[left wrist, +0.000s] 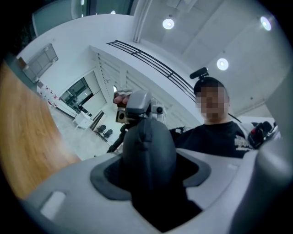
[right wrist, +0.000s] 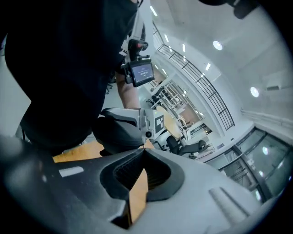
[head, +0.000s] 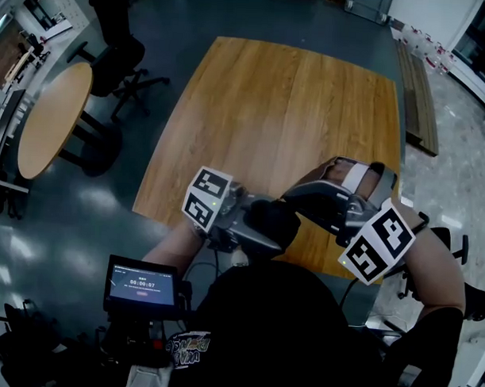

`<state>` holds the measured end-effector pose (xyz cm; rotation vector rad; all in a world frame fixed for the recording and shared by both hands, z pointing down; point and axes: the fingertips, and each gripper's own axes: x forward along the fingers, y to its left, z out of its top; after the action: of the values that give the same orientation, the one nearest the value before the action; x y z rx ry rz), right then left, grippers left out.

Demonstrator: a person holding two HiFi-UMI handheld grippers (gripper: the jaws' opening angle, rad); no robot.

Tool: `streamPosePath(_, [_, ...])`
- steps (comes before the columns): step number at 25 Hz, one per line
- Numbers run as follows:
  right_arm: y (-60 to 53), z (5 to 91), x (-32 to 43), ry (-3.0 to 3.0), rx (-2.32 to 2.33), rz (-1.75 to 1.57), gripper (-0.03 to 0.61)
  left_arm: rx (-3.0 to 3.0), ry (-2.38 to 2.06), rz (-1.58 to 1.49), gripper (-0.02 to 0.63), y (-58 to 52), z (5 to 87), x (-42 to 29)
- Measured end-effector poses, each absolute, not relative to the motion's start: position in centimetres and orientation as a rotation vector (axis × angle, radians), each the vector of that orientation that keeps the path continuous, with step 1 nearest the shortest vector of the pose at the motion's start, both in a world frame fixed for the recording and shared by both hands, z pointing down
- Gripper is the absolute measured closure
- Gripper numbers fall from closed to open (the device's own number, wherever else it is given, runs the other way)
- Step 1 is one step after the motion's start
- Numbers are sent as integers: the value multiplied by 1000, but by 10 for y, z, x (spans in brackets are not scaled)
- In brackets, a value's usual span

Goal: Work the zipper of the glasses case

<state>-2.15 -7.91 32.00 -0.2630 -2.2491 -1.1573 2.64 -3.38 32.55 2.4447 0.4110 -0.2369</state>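
A person holds two grippers close to the body, over the middle of the near edge of a bare wooden desk [head: 269, 102]. The left gripper [head: 253, 229] has its jaws spread wide and clamped on a dark grey glasses case [left wrist: 149, 155]. The case stands end-on between the pads, with its rounded end rising past the jaws. It appears to be held in the air rather than resting on the desk. The right gripper [right wrist: 144, 153] has its jaws pressed together, and their tips meet right against the side of the case. A thin dark strand seems to run from the case to those tips. It may be the zipper pull, but it is too small to say for sure, or to tell whether it is pinched. The step in hand looks like taking hold of the pull, or the very start of drawing it along. How far the zipper stands open cannot be seen in any view. The next move would call for the left gripper to keep the case steady. The right would then draw the pull along the curved edge of the case, following the bend so the pull does not slip free.
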Motion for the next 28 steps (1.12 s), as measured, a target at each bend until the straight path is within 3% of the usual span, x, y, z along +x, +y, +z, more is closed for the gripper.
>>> streamPosePath(7, [-78, 316, -21, -2198, -257, -1252, 577, 2441, 377, -204, 337, -37, 326, 21])
streamPosePath(14, [-60, 322, -16, -2261, -509, -1023, 572, 2509, 485, 92, 337, -12, 336, 27])
streamPosePath(18, [-53, 327, -10, -2206, -601, -976, 482, 2513, 515, 273, 336, -5, 357, 21])
streamPosePath(26, [-34, 357, -14, -1904, -817, -1125, 448, 2465, 582, 653, 337, 13, 395, 17])
streamPosePath(28, [-33, 363, -11, -1785, -856, -1187, 480, 2458, 610, 706, 337, 17, 399, 20])
